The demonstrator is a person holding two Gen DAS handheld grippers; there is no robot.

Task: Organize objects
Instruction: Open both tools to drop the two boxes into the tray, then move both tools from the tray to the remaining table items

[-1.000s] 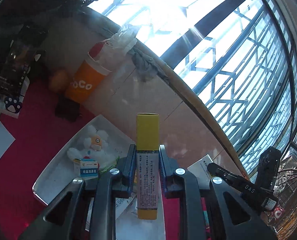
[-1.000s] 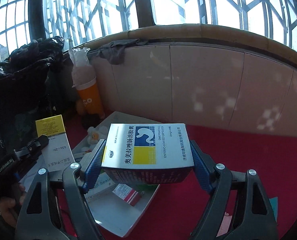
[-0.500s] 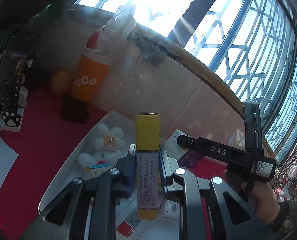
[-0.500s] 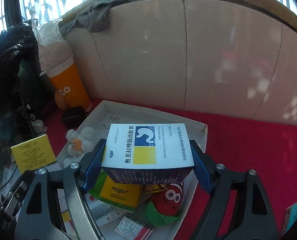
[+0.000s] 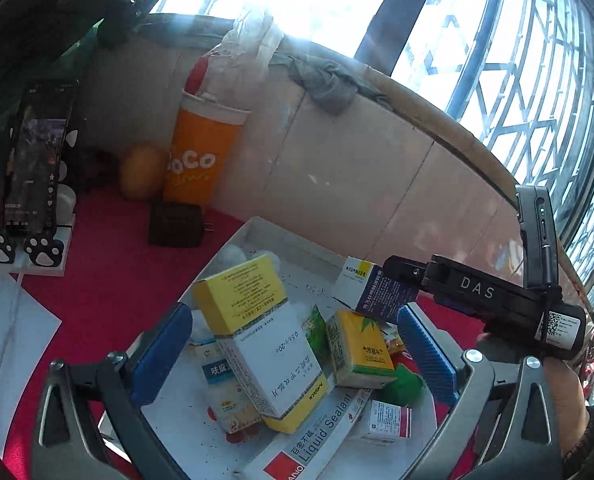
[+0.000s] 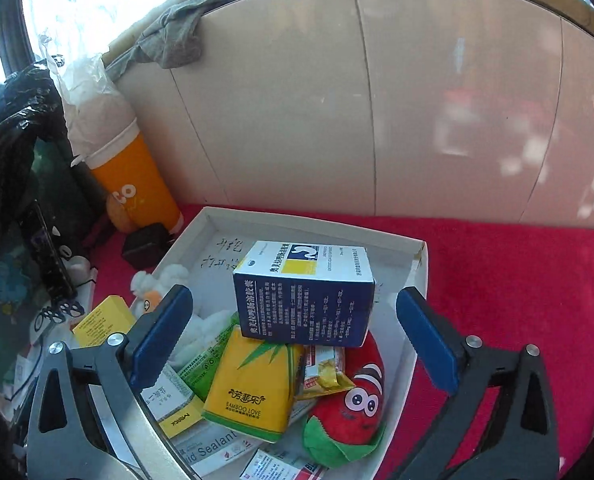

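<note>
**Red counter, crowded tray: both boxes let go, pile unsteady**

Red cloth covers the counter (image 6: 517, 280) under everything, and the white tray (image 6: 419, 256) sits on it below both of your grippers. Your left gripper (image 5: 293, 356) has its jaws opening, spread to full width; the yellow-and-white box (image 5: 265, 336) lies tilted between them, untouched by either pad, propped on other packets in the tray. Your right gripper (image 6: 293, 340) is opening just as wide. The blue-and-white box (image 6: 305, 292) sits free between and just beyond its jaws, perched on the yellow tissue pack (image 6: 253, 384) and the red plush toy (image 6: 357, 396).

Watch that perch. The blue-and-white box rests on a soft toy and a slanted pack, so it could slide toward the tray's right wall if a pad brushes it as you pull back. Your two grippers are also close together over the tray; withdrawing both at once risks a knock that tips the yellow-and-white box off its stack.
</note>
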